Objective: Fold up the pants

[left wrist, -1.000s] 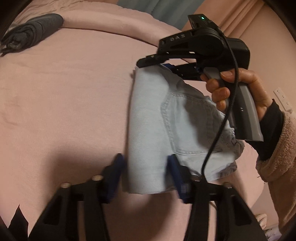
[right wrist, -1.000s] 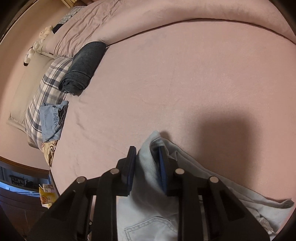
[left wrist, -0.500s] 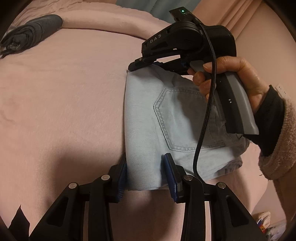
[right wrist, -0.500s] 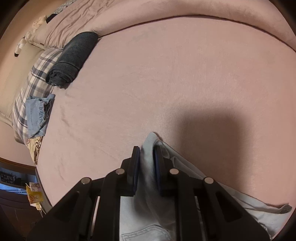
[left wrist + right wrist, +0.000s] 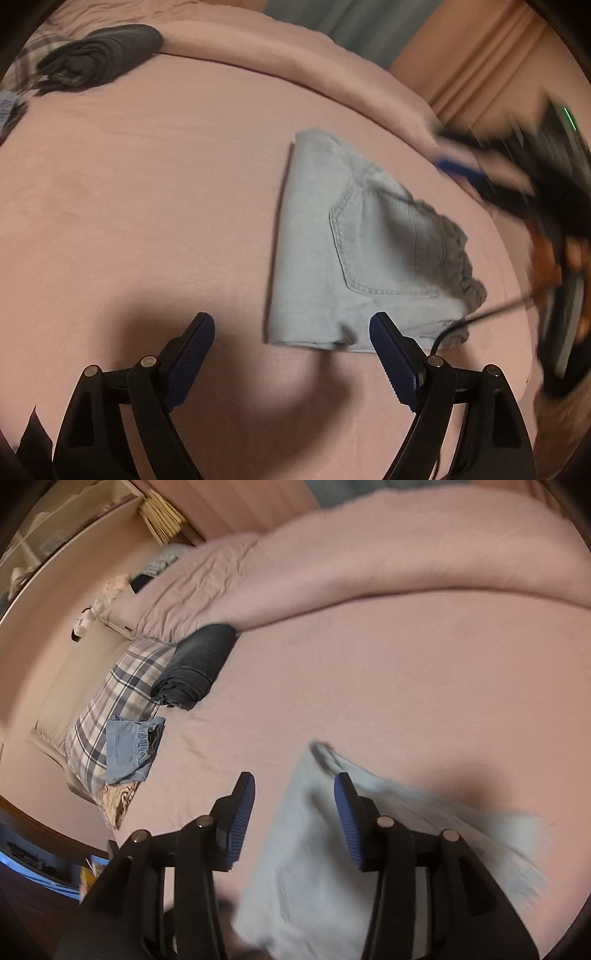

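Observation:
The light blue denim pants [image 5: 347,251] lie folded on the pink bed, back pocket up and frayed hem at the right. My left gripper [image 5: 291,326] is open and empty, just short of the fold's near edge. My right gripper [image 5: 293,786] is open and empty, above the fold's far corner; the pants [image 5: 317,856] show blurred beneath it. In the left wrist view the right gripper [image 5: 458,170] is a blurred shape at the right, clear of the cloth.
A rolled dark grey garment [image 5: 195,664] lies at the far side of the bed, also seen in the left wrist view [image 5: 99,55]. A plaid pillow [image 5: 110,698] carries a folded blue denim piece [image 5: 129,746]. A pink duvet [image 5: 369,554] is bunched along the back.
Both grippers have opened and let go of the pants, which now lie flat on the bed. Both have pulled back; the right one is moving fast to the right.

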Tool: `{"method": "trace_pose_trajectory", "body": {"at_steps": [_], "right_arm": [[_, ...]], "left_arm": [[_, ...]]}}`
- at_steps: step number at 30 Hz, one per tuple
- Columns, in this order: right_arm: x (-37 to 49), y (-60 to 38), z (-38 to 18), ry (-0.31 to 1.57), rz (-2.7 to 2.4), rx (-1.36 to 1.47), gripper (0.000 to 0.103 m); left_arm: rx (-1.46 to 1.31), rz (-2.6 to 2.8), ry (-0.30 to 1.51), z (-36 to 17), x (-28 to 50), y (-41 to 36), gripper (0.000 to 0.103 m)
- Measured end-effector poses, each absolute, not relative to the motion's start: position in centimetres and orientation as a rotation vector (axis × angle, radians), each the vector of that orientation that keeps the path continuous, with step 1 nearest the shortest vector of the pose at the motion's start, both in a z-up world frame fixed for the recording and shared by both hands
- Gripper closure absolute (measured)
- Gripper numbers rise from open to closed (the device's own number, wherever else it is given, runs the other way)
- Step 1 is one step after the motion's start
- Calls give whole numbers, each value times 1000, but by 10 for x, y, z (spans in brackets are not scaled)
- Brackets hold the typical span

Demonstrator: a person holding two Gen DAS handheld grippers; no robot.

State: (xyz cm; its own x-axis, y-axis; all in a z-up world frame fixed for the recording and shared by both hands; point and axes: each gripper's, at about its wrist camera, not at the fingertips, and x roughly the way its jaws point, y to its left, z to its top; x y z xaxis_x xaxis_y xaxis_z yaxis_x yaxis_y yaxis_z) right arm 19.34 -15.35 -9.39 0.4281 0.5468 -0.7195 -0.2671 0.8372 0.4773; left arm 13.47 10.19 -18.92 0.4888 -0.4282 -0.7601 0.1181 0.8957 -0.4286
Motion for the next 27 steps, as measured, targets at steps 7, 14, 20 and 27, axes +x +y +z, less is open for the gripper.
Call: {"method": "trace_pose_trajectory", "body": {"at_steps": [7, 14, 20, 27], "right_arm": [[101, -214, -83, 928, 383, 123, 88], [83, -223, -142, 1027, 299, 68, 89], [82, -221, -152, 988, 263, 51, 88], [54, -235, -135, 927, 246, 162, 48]], "left_arm": [[-214, -378, 920, -169, 158, 66, 18], [22, -346, 1015, -222, 184, 16, 12], [-82, -350, 1046, -220, 181, 38, 5], [-180, -331, 1052, -206, 163, 61, 5]]}}
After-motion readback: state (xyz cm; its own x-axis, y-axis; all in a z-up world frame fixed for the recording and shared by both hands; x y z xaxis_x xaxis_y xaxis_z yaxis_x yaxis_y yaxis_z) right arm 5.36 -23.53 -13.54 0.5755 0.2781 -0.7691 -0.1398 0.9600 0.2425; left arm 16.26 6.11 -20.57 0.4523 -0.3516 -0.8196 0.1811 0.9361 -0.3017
